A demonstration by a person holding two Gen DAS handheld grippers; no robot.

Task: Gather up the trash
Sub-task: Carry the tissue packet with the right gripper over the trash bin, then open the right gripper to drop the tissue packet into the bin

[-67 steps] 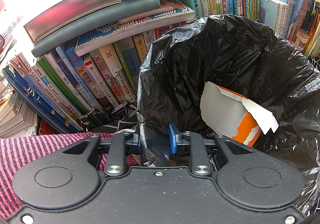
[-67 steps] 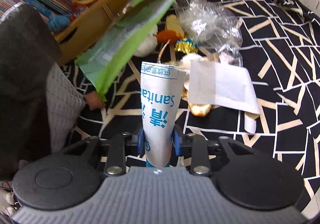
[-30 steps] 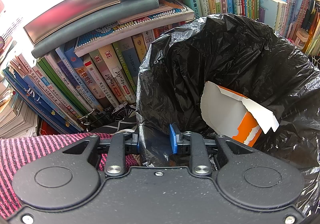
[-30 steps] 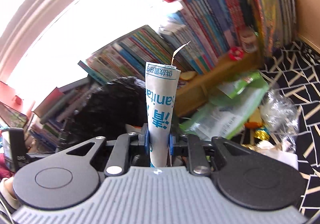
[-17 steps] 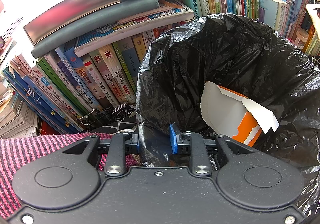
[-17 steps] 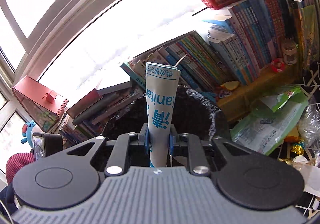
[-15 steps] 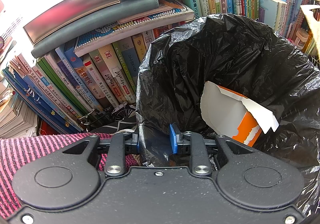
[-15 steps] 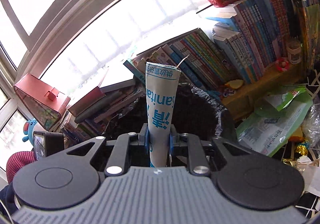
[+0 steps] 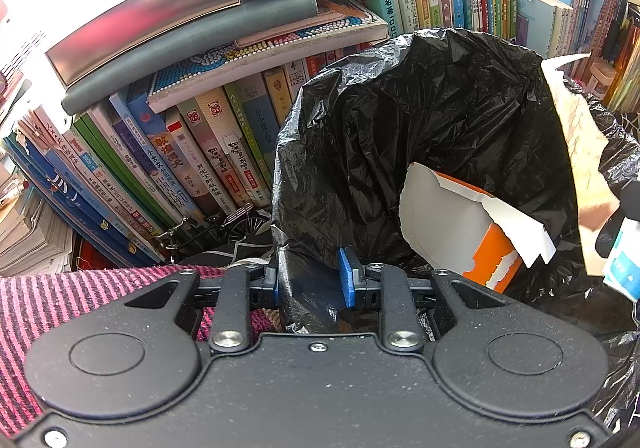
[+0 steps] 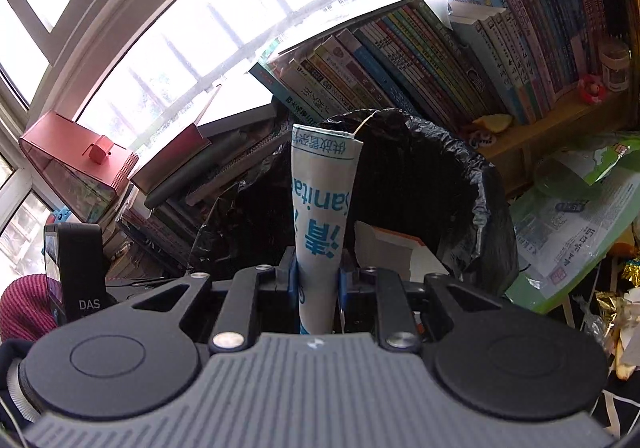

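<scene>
My left gripper is shut on the near rim of a black trash bag and holds its mouth wide. An orange and white carton lies inside the bag. My right gripper is shut on a white wrapper with blue print, which stands up between the jaws over the black trash bag. In the left wrist view the same white wrapper reaches in over the bag's right rim.
Rows of books line the shelf behind the bag, with flat books stacked on top. A pink striped cloth lies at the lower left. A green plastic bag and foil scraps lie on the patterned bedspread at the right.
My right gripper has swung from the bedspread up and over to the bag with the wrapper in it. The wrapper now shows over the bag's right rim. The left gripper has stayed still.
</scene>
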